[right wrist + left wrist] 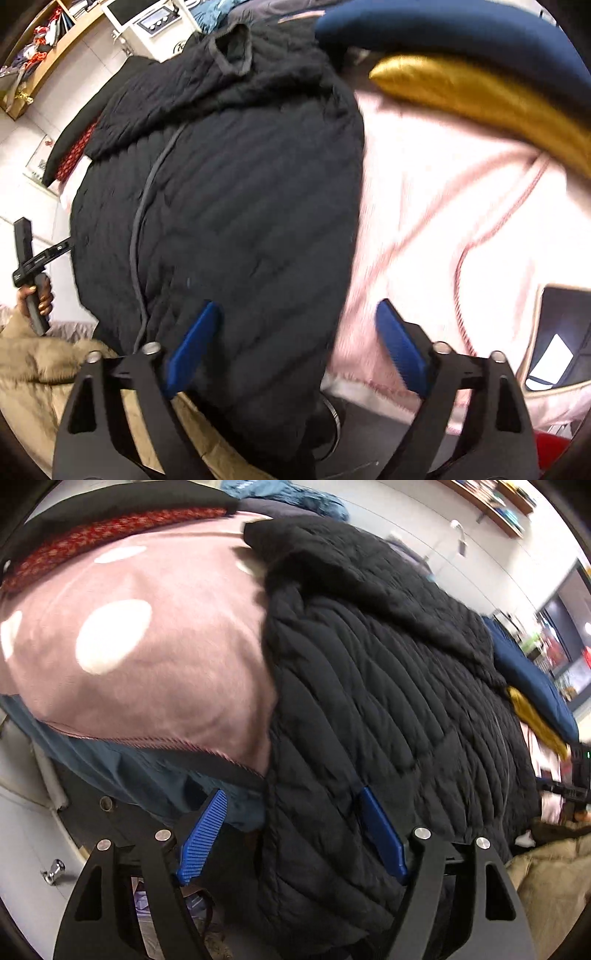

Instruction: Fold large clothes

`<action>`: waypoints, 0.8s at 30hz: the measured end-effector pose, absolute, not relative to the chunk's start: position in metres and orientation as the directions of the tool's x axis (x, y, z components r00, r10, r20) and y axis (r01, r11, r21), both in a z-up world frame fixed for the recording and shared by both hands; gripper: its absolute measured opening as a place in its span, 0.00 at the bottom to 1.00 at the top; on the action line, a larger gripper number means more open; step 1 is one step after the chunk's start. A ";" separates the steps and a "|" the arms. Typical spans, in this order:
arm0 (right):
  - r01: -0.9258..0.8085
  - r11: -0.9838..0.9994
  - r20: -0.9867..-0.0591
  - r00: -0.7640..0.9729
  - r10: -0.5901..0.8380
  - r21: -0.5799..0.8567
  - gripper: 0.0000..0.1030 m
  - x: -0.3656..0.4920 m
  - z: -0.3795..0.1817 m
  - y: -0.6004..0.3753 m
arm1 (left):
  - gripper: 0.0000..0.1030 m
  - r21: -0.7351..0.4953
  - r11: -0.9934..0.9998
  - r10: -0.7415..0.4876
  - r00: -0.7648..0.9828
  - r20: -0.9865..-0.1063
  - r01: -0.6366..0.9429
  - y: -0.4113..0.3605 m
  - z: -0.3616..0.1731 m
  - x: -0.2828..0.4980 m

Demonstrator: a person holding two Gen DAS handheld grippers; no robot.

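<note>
Across the pink spotted blanket (147,657) lies our black quilted jacket (388,686), spread lengthwise with its hood end toward twelve o'clock in both wrist views and its hem hanging off the near edge at six o'clock. Our left gripper (291,830) stands with its blue fingers wide apart, straddling the jacket's left hem edge and pinching nothing. Our right gripper (310,343) is likewise spread, empty, over the hem's right side, one finger above black quilting and the other above the blanket.

We judge the step in hand to be taking hold of the hem corners for a first fold. To do it well, we should close each gripper on both layers at the very corner, lift evenly, and carry the hem toward twelve o'clock so the zipper line (144,236) stays straight.

Both sleeves are out of sight, perhaps tucked under the body; we cannot tell. Motion blur smears the blanket at three o'clock in the right view. A tan garment (33,362) at eight o'clock is cut off, and the gold (476,96) and navy cushions (443,26) hide whatever lies behind them.
</note>
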State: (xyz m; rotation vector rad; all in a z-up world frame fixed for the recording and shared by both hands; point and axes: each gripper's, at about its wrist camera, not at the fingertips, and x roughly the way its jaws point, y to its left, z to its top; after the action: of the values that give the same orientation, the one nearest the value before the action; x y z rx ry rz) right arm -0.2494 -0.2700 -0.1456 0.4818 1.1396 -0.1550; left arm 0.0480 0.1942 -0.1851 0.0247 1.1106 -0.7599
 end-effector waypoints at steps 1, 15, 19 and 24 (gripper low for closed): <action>0.345 0.887 -0.897 0.417 0.148 0.306 0.80 -0.252 -0.148 -0.267 | 0.70 -0.349 0.741 -0.546 0.213 -0.810 0.574 0.194 -0.186 0.046; 0.315 0.801 -0.847 0.348 0.402 0.510 0.60 -0.273 -0.189 -0.246 | 0.61 -0.452 0.674 -0.612 0.098 -0.785 0.585 0.184 -0.222 0.019; 0.292 0.811 -0.846 0.348 0.403 0.507 0.40 -0.267 -0.183 -0.241 | 0.39 -0.492 0.655 -0.640 0.075 -0.765 0.573 0.187 -0.210 0.018; 0.233 0.783 -0.774 0.461 0.433 0.577 0.17 -0.256 -0.144 -0.244 | 0.16 -0.548 0.617 -0.688 0.049 -0.724 0.564 0.186 -0.184 0.023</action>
State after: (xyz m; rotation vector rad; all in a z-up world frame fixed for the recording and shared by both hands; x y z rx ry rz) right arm -0.2558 -0.2439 -0.1440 0.6958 1.1087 0.1360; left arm 0.0225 0.1855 -0.1835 -0.1271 1.1845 -0.9577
